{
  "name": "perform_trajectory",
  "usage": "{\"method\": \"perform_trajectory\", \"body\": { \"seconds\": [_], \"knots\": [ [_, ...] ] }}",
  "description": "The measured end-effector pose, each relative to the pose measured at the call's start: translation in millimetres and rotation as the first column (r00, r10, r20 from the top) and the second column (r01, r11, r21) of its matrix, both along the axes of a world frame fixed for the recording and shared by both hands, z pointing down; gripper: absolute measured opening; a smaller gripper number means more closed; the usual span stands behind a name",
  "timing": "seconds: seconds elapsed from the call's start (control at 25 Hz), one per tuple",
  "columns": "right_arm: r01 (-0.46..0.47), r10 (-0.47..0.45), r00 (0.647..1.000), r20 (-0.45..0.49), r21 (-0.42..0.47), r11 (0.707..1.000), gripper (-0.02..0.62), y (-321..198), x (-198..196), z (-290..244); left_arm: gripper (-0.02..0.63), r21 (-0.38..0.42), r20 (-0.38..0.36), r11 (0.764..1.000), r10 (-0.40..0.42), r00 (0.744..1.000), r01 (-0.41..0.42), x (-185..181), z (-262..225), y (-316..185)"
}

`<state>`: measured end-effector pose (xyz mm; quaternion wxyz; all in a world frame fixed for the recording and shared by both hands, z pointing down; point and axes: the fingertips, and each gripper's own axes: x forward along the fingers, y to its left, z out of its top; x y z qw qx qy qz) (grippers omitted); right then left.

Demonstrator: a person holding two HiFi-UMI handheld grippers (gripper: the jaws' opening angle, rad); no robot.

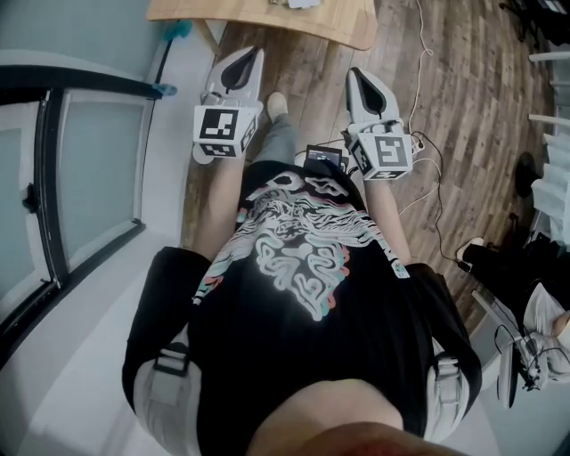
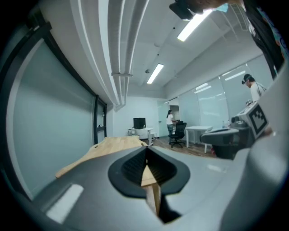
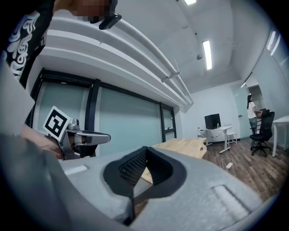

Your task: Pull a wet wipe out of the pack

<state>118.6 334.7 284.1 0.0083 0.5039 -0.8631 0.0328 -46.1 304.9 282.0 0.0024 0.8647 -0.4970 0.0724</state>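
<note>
No wipe pack can be made out in any view. A pale object (image 1: 303, 4) lies on the wooden table (image 1: 267, 20) at the top edge of the head view; I cannot tell what it is. My left gripper (image 1: 252, 53) is held level in front of the body, short of the table's near edge, jaws shut with nothing between them. My right gripper (image 1: 354, 73) is beside it, also shut and empty. In the left gripper view the left gripper (image 2: 147, 150) points over the table (image 2: 108, 146). The right gripper (image 3: 146, 150) faces the same table (image 3: 185, 146).
A black-framed glass partition (image 1: 53, 178) runs along the left. White cables (image 1: 427, 80) trail over the wood floor at right, near bags (image 1: 525, 258). Far off stand an office chair (image 2: 178, 133), a white desk (image 2: 198, 131) and a person (image 2: 170, 121).
</note>
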Motion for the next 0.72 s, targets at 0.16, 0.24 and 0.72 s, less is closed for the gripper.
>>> {"method": "perform_trajectory", "body": {
  "seconds": [0.16,0.24,0.72],
  "knots": [
    [0.002,-0.002,1.000,-0.003,-0.009,1.000,0.000,-16,3,6,-0.009,-0.006,0.005,1.000,-0.001,1.000,0.001,3,4,-17],
    [0.001,-0.001,1.000,-0.003,-0.014,1.000,0.000,-26,4,9,-0.009,-0.008,0.009,1.000,-0.003,1.000,0.004,3,6,-28],
    [-0.002,0.001,1.000,-0.018,-0.072,0.997,0.000,-114,7,30,-0.009,-0.021,0.052,0.997,0.070,0.996,-0.069,21,25,-118]
  ]
}}
